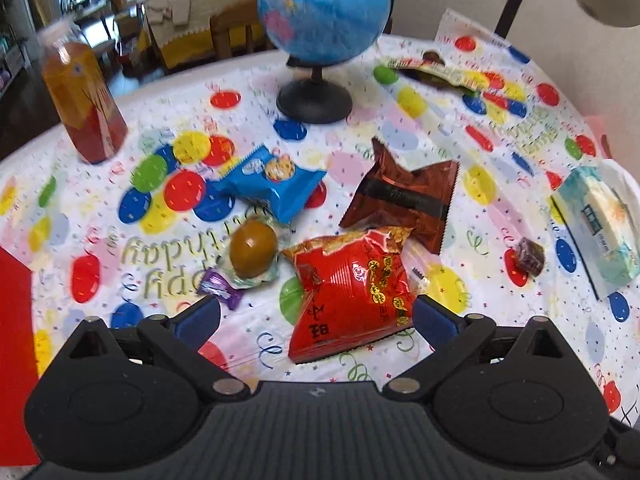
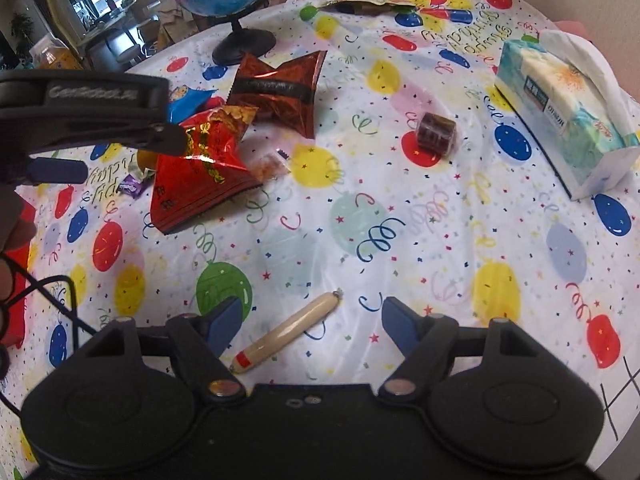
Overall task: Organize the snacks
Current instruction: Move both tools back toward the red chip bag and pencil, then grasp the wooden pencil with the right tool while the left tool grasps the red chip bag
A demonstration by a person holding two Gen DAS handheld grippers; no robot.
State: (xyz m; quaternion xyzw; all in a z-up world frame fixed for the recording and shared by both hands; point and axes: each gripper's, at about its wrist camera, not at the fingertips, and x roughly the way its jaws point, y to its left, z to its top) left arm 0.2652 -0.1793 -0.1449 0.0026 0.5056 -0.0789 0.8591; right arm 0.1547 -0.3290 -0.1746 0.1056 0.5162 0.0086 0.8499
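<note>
A red snack packet (image 1: 352,292) lies on the balloon-print tablecloth (image 1: 480,320) between the fingers of my left gripper (image 1: 320,318). That gripper is open, its blue pads standing apart from the packet's sides. Beside the packet are a wrapped brown egg (image 1: 253,254), a purple candy (image 1: 218,284), a blue biscuit packet (image 1: 272,184) and a brown foil packet (image 1: 400,200). In the right wrist view a pale sausage stick (image 2: 288,332) lies slantwise between the pads of my right gripper (image 2: 312,320), which is open and clear of it. A dark wrapped candy (image 2: 435,134) sits farther off.
A globe (image 1: 320,20) on a black stand and an orange drink bottle (image 1: 84,100) stand at the back. A tissue box (image 2: 560,120) is on the right. An opened wrapper (image 1: 440,68) lies at the far side. A red object (image 1: 12,340) sits at the left edge.
</note>
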